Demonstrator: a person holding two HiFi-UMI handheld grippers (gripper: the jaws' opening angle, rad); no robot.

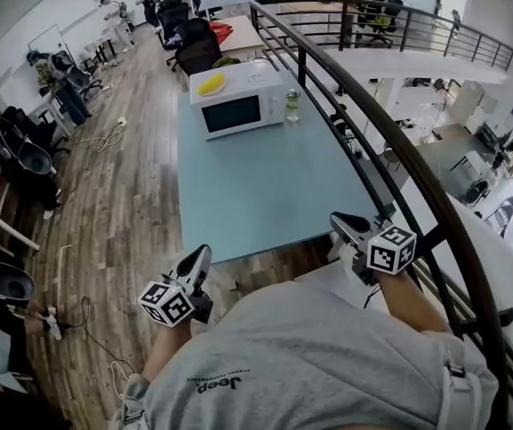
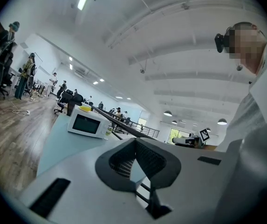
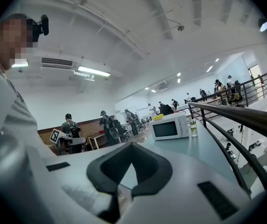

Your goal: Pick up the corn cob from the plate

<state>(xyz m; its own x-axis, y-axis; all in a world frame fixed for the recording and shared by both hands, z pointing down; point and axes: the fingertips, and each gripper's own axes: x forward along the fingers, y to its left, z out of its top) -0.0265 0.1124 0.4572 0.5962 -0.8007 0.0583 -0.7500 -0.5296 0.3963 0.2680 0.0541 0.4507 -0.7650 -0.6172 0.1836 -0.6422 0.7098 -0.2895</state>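
The task has hardly begun. Both claws hang at the near edge of the desk (image 1: 265, 195), close to the person's body, and neither holds anything. The left claw (image 1: 200, 256) is closed, its tips meeting with nothing between them in its own view (image 2: 134, 146). The right claw (image 1: 341, 220) looks the same, tips together and empty (image 3: 131, 148).

The cob (image 1: 211, 84) seems to be the yellow thing far ahead of both claws, across the whole length of the desk, lying on top of the microwave (image 1: 238, 107). Whether a plate sits under it is too small to tell. A jar (image 1: 292, 106) stands just beside the microwave, on the right claw's side.

Everything is still to do. By my reading, a claw must be carried forward to the microwave, opened, set around the cob and closed, and the cob then lifted.
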